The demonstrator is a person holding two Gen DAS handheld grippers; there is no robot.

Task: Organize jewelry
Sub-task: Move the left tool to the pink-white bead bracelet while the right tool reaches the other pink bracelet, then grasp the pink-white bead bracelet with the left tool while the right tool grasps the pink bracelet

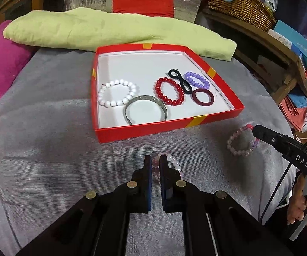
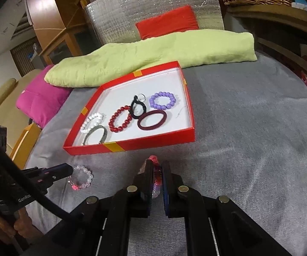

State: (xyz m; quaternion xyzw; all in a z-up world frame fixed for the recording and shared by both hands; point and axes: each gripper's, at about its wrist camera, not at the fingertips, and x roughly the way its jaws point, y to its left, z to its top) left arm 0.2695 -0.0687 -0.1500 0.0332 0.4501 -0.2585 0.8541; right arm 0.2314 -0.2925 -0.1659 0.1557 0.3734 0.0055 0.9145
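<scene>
1. Shallow red cardboard tray (image 1: pixel 170 129) already holds six pieces, white bead bracelet (image 1: pixel 116 93) at left through purple bead bracelet (image 1: pixel 196 80) at right.
2. My left gripper (image 1: pixel 155 166) pinches the pale pink-white bead bracelet (image 1: pixel 173 163) on the grey cloth (image 1: pixel 46 149).
3. My right gripper (image 2: pixel 157 171) pinches the pink-lilac bead bracelet (image 2: pixel 155 164); both still outside the tray.

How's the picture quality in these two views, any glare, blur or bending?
Left wrist view: strong fisheye bending, the red box has bowed edges and the corners go black; lighting is even, with soft shadows. Right wrist view: the same bending; glare sparkles on the silver foil panel, and the bracelet between the right gripper looks blurred.
</scene>
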